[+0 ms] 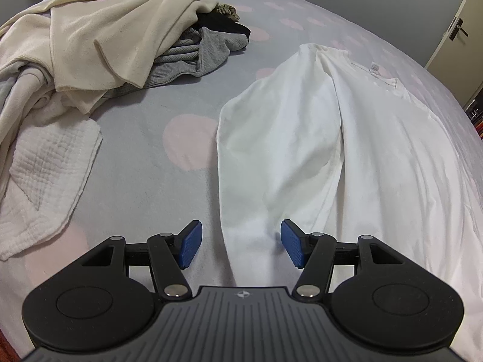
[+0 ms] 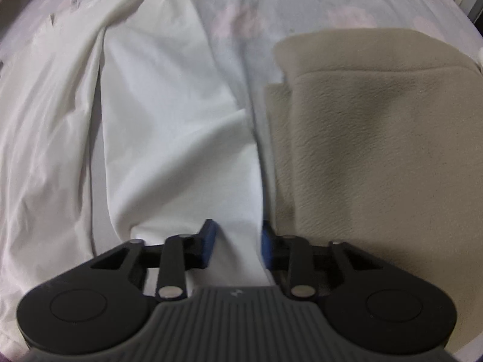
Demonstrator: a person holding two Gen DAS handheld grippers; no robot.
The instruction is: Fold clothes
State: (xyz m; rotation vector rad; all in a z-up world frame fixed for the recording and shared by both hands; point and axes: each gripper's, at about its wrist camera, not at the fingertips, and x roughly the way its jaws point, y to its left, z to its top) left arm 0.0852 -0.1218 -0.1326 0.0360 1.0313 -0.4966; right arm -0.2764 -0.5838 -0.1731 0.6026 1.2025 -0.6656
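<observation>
On the bed, the white shirt stretches toward twelve o'clock; left gripper fingers spread around its hem, right gripper fingers half-closed about a fold, grip unclear.

The white shirt is smooth, matt cloth, the beige blanket a napped fleece, the white towel a crinkled weave, and both grippers' blue pads ribbed, set on matt black plastic with shiny metal pins.
</observation>
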